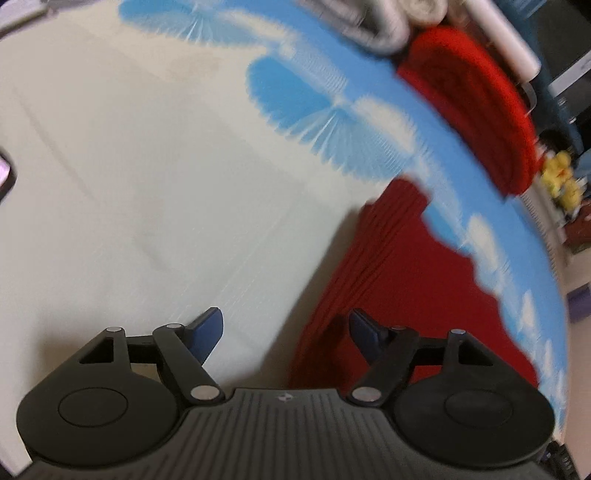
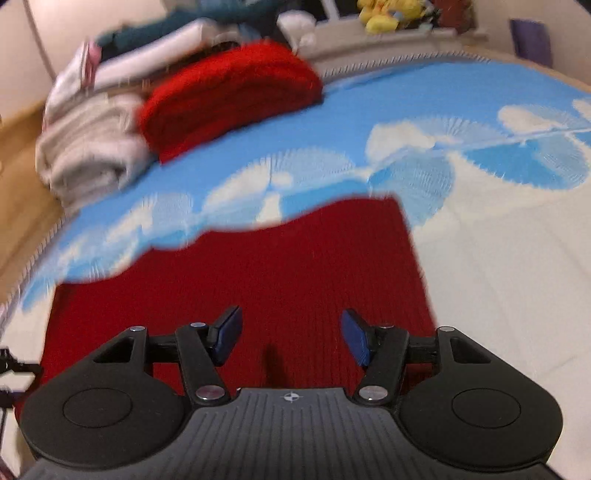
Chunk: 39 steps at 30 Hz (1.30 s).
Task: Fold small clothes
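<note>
A dark red knitted garment [image 2: 280, 266] lies flat on the bed, also in the left wrist view [image 1: 399, 280]. My right gripper [image 2: 291, 334] hovers over its near part, open and empty, with the blue pads [image 2: 229, 334] wide apart. My left gripper [image 1: 286, 332] is open and empty at the garment's left edge, one pad over the cream sheet and the other pad [image 1: 364, 332] over the red cloth. Both views are motion blurred.
The bed cover [image 2: 461, 122] is blue with white clouds and cream toward one side [image 1: 129, 184]. A folded bright red garment [image 2: 232, 96] [image 1: 476, 107] and grey-white folded towels [image 2: 88, 147] sit at the far edge. Yellow plush toys [image 2: 384, 14] stand beyond the bed.
</note>
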Tool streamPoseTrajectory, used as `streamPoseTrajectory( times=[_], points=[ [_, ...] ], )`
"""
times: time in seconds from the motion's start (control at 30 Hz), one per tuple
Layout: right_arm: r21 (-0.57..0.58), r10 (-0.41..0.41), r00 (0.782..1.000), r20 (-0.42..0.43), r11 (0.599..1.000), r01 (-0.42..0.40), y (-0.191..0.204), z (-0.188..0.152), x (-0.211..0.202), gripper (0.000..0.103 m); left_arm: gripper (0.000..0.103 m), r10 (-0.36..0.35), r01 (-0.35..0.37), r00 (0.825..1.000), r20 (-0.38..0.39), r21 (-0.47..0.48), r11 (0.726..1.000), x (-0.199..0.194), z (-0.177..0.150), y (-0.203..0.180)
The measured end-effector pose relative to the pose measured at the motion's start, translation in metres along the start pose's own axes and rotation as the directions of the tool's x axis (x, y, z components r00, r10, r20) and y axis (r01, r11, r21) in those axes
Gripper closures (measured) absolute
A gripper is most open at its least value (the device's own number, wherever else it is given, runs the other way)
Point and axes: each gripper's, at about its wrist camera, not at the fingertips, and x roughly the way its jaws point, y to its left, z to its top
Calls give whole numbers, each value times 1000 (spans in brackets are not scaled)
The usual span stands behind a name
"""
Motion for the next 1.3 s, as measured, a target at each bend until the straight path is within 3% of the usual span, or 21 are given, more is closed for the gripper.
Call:
streamPoseTrajectory(
  times=[0.07,0.1,0.17,0.23,0.3,0.37,0.43,0.53,0.6,0.73,0.83,0.9,1.0,1.03,1.17,1.3],
  points=[
    [10,-72,997,5,997,72,-4,0,11,37,20,-46,45,999,28,26,999,-2,6,-11],
    [23,-110,993,-38,994,111,-9,-2,20,37,20,-67,65,997,26,42,997,2,11,-20],
    [45,-136,985,-101,989,142,-16,-7,34,37,20,-88,87,996,18,72,994,7,17,-35],
    [55,-150,986,-76,987,154,-12,-2,31,36,20,-80,79,997,10,101,992,18,20,-47],
    [99,-121,992,-22,987,123,-8,3,25,37,20,-12,11,1000,7,127,992,34,23,-54],
    [125,-107,994,0,987,106,-2,8,24,37,20,101,-103,995,19,132,986,52,28,-53],
    [133,-106,994,6,986,104,4,12,23,37,20,133,-133,991,13,69,989,61,38,-38],
    [134,-86,996,11,987,84,12,16,20,37,25,91,-89,995,28,-64,994,58,51,-22],
    [128,-77,997,14,989,74,16,21,26,37,25,80,-76,995,64,-58,995,51,57,-25],
    [117,-67,998,19,991,64,18,22,24,37,20,-106,110,994,39,-114,987,51,62,-25],
    [130,-82,997,6,988,80,16,22,27,37,16,-141,143,990,23,-125,982,60,59,-32],
    [142,-84,996,-11,986,85,15,20,31,37,17,-126,124,992,-15,-101,987,74,58,-41],
    [123,-95,995,-18,988,97,17,19,33,37,77,-100,99,994,-45,-38,994,80,56,-55],
    [115,-102,995,-13,988,103,17,19,32,37,84,-84,84,996,-24,1,996,75,56,-61],
    [129,-103,994,25,987,99,15,23,23,37,86,-78,78,997,22,15,997,57,58,-60],
    [179,-110,991,73,979,95,4,28,14,37,83,-90,90,995,-31,5,996,77,58,-47]
  ],
)
